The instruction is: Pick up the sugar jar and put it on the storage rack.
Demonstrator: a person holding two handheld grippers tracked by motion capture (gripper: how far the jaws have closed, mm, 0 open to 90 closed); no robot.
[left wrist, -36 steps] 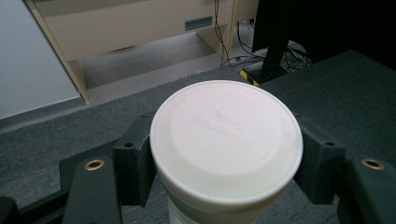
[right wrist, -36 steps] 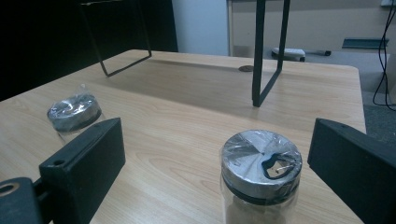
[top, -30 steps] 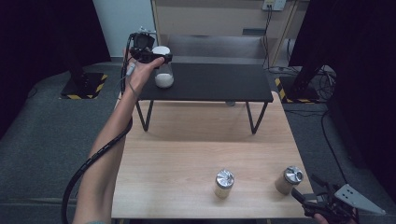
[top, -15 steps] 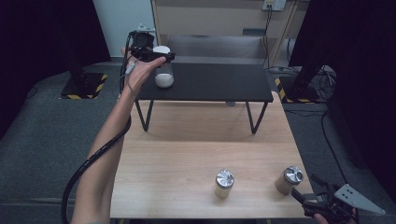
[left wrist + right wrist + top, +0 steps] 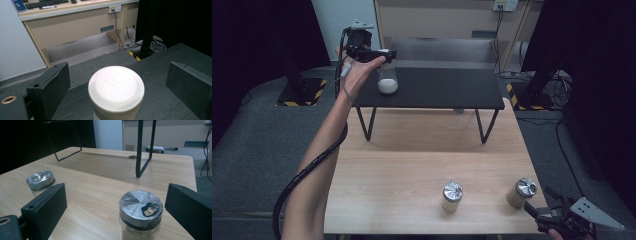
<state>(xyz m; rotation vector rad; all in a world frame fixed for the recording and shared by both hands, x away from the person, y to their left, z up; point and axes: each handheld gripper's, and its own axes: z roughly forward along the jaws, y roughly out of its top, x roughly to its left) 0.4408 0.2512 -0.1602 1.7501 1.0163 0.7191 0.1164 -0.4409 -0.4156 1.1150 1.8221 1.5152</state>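
Observation:
A clear jar with a white lid [image 5: 387,80] and white powder at its bottom stands on the black shelf [image 5: 442,87] at the back left. My left gripper [image 5: 379,54] sits at the lid's height. Its jaws have just been opening and now stand wide on either side of the lid [image 5: 116,86] without touching it. Two silver-capped jars stand on the wooden table [image 5: 412,165] near the front edge. My right gripper [image 5: 542,200] is open at the front right, with the right-hand jar [image 5: 140,207] between its jaws, untouched. The other jar [image 5: 41,181] stands off to the left.
The shelf stands on thin black metal legs [image 5: 364,122] over the back of the table. A pale desk front with cables [image 5: 499,20] lies beyond it. Dark stands [image 5: 299,85] flank the shelf on the grey floor.
The left gripper's jaws have come apart off the white-lidded jar, which stays on the shelf. The right gripper and both silver-capped jars have not moved.

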